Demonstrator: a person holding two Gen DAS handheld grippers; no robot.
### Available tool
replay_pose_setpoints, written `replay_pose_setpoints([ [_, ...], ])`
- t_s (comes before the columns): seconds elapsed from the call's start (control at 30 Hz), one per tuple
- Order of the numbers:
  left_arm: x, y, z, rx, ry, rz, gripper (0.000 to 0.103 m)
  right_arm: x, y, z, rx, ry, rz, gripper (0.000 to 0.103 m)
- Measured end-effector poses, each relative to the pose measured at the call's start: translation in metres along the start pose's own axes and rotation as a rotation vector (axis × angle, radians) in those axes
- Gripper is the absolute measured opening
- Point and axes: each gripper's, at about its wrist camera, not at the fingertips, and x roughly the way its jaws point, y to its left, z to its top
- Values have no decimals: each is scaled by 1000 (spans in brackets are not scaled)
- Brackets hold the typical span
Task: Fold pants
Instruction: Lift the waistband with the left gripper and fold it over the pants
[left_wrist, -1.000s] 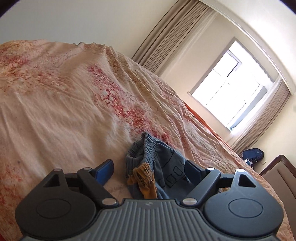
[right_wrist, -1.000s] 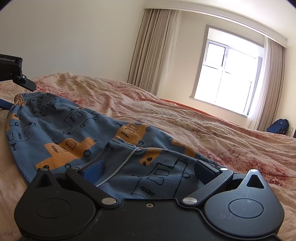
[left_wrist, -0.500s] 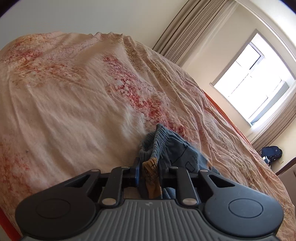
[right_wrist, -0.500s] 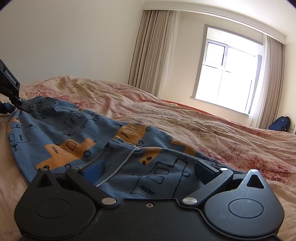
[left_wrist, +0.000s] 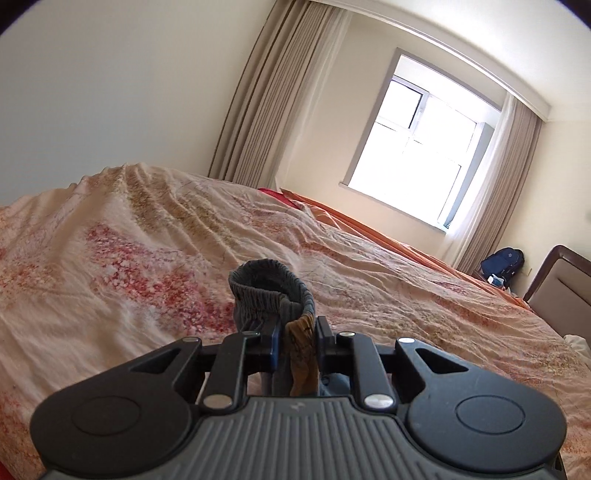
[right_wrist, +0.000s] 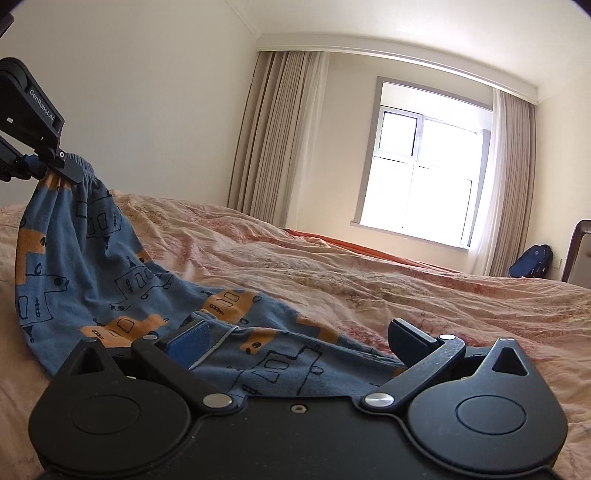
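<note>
Small blue pants (right_wrist: 110, 280) with orange and black vehicle prints lie on the bed. My left gripper (left_wrist: 295, 334) is shut on the elastic waistband (left_wrist: 273, 291) and holds it lifted above the bed; it also shows at the upper left of the right wrist view (right_wrist: 55, 166). My right gripper (right_wrist: 299, 339) is open, its blue-padded fingers (right_wrist: 188, 338) straddling the leg end of the pants low on the bed. The cloth between the two grippers hangs in a slope.
The bed has a wrinkled peach cover with red flower patches (left_wrist: 147, 258). A window (right_wrist: 424, 181) with beige curtains is at the far wall. A dark blue backpack (right_wrist: 532, 260) and a brown headboard (left_wrist: 561, 284) are at far right.
My left gripper closed on the waistband and lifted it up off the bed. The right gripper stayed open over the leg end.
</note>
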Motion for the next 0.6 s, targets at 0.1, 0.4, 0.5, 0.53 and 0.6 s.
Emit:
replay_pose_setpoints([
  [0.1, -3, -32, -1, 61, -7, -51, 20, -14, -14, -2, -15, 5, -52, 103],
  [0.4, -5, -126, -40, 245, 46, -198, 20, -56, -81, -18, 53, 60, -280, 103],
  [0.5, -5, -151, -61, 311, 82, -228, 20, -68, -100, -25, 76, 70, -341, 103],
  [0.53, -3, -157, -66, 329, 97, -237, 20, -72, -106, -28, 83, 76, -360, 103],
  [0.6, 2, -167, -79, 361, 136, -255, 20, -78, -115, -34, 94, 86, -388, 103],
])
